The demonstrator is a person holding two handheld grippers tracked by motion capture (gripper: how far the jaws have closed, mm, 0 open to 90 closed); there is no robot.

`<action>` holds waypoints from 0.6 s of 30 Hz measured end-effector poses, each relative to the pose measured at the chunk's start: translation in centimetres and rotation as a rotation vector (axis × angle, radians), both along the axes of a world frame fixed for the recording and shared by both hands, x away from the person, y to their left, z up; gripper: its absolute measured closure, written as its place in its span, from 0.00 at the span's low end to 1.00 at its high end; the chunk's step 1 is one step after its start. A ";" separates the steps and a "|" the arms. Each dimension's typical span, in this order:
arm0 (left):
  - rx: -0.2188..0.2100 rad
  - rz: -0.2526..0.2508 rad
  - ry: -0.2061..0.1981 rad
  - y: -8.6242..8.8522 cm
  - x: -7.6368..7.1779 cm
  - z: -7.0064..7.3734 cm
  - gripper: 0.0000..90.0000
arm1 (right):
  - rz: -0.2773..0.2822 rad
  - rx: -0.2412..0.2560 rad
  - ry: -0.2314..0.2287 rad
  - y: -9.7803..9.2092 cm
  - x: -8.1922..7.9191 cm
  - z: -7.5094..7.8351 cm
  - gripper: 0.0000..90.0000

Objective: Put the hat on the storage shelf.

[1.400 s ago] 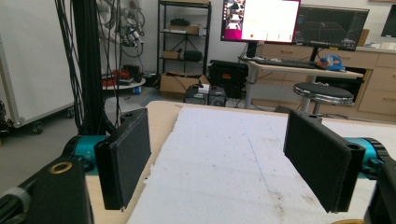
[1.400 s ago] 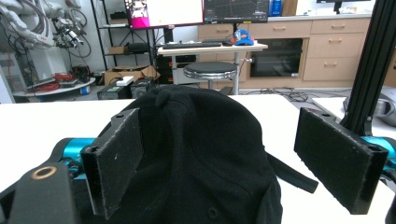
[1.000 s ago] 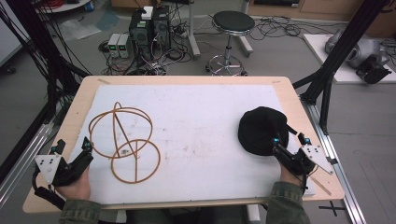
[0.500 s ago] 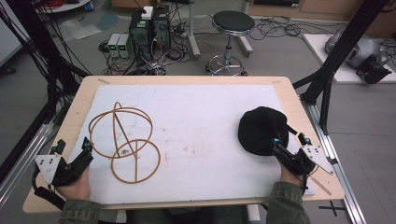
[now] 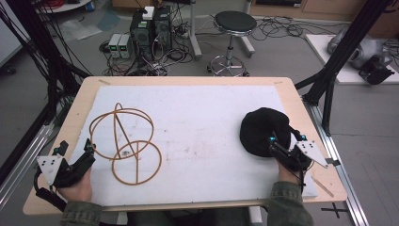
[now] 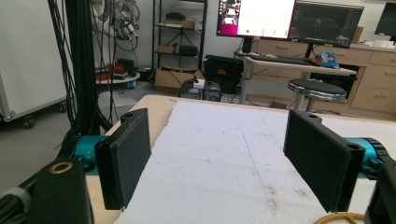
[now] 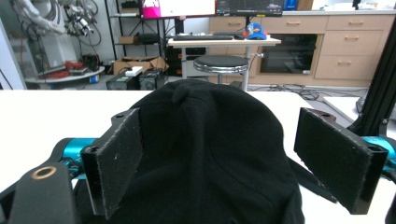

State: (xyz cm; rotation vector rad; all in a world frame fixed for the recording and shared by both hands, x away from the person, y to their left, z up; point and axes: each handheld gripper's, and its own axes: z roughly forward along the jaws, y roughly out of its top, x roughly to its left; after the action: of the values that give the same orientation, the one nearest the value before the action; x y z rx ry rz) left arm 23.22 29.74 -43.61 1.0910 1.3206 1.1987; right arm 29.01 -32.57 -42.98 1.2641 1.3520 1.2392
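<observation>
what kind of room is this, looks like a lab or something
Most likely a robotics or research lab. Desktop computers sit on the floor amid tangled cables, monitors stand on a desk, and a black frame surrounds the padded work table.

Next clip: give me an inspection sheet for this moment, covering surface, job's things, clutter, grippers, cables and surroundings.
Surface: wooden table under a white mat with faint stains near its middle.
Job's things: black cap on the mat's right side; tan wire hoop frame on its left.
Clutter: nothing seen on the mat besides these.
Grippers: left gripper open, over bare mat, the frame's edge just at its right jaw; right gripper open, jaws either side of the cap's near part, contact unclear.
Cables: bundles run across the floor behind the table, around the computer boxes.
Surroundings: black stool, desk with monitors, black rig posts.
</observation>
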 end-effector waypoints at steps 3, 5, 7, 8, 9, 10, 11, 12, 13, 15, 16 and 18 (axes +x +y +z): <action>0.004 -0.004 -0.002 -0.1 0.0 0.0 0.26 | -0.004 -0.006 0.006 0.2 0.5 0.1 0.17; 0.009 -0.013 0.007 -0.1 0.2 -0.1 0.26 | -0.008 -0.024 0.020 0.5 1.3 0.2 0.18; 0.013 -0.016 0.014 0.0 0.2 -0.1 0.26 | -0.010 -0.031 0.018 0.6 1.4 0.2 0.18; 0.011 -0.016 0.015 0.0 0.3 -0.1 0.26 | -0.010 -0.041 0.022 0.6 1.7 0.2 0.18; 0.007 -0.014 0.010 0.0 0.3 -0.1 0.26 | -0.007 -0.048 0.031 0.7 1.9 0.3 0.18; 0.008 -0.014 0.009 0.0 0.3 -0.1 0.26 | -0.007 -0.062 0.053 0.8 2.3 0.4 0.18; 0.009 -0.012 0.012 0.0 0.3 -0.1 0.26 | -0.007 -0.060 0.066 0.9 2.5 0.4 0.18; 0.009 -0.013 0.014 0.1 0.3 -0.1 0.26 | -0.004 -0.069 0.079 0.9 2.7 0.4 0.18; 0.009 -0.013 0.014 0.1 0.3 -0.1 0.26 | -0.004 -0.074 0.091 0.9 3.0 0.4 0.18; 0.002 -0.012 0.016 0.1 0.3 -0.1 0.26 | 0.002 -0.091 0.123 1.0 3.4 0.3 0.18; 0.003 -0.011 0.015 0.0 0.3 -0.1 0.26 | 0.003 -0.099 0.149 1.1 3.6 0.3 0.18; 0.007 -0.017 0.018 0.0 0.3 -0.1 0.26 | -0.003 -0.123 0.195 1.3 4.0 0.0 0.18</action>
State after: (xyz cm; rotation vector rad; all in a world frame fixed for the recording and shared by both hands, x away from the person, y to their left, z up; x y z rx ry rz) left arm 23.48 29.72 -43.76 1.1181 1.3191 1.1850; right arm 32.98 -31.25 -42.96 1.3250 1.5410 1.0345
